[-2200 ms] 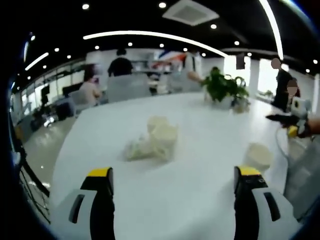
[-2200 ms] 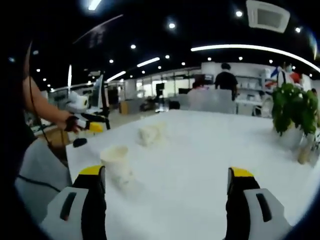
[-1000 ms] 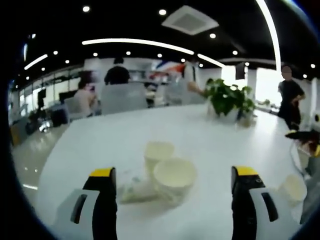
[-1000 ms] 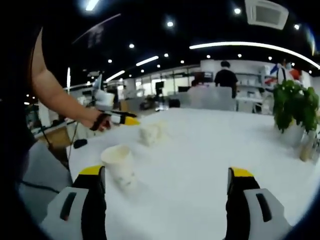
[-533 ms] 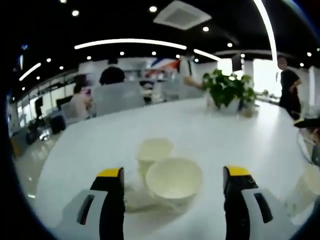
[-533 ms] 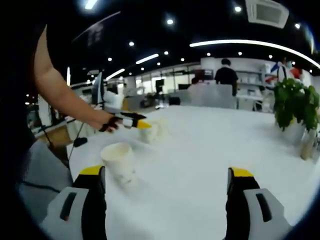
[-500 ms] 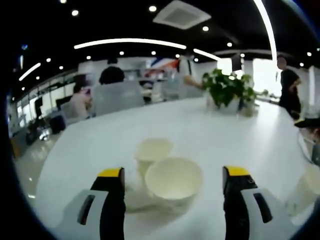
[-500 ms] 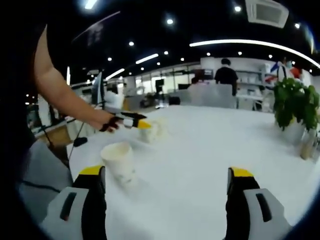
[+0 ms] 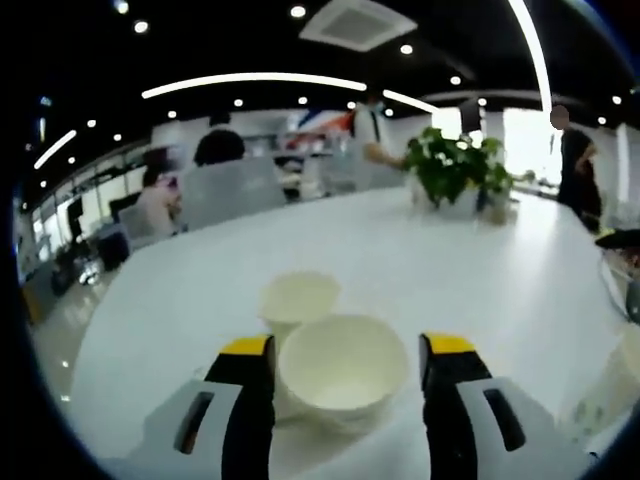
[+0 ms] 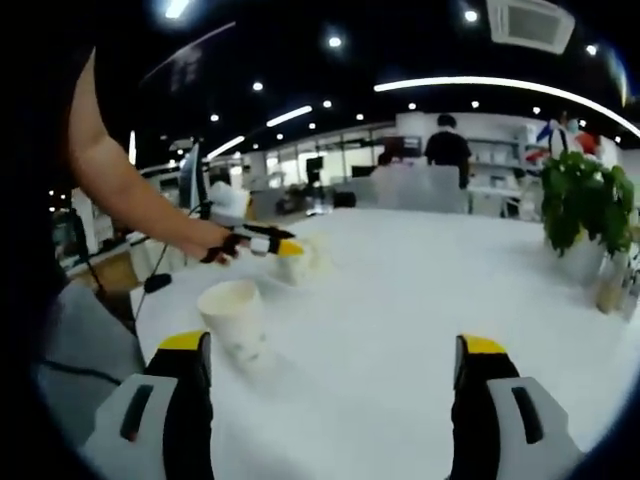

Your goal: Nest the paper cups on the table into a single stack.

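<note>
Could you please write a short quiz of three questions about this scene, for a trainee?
1. True or false: the left gripper has the near paper cup between its fingers.
2. Which object stands at the far side of the table? A) a laptop B) a potted plant C) a bottle
3. Fill in: in the right gripper view, a lone paper cup stands upright ahead of the right gripper, closest to its ____ finger.

Key: 1 true; 2 B; 3 left.
</note>
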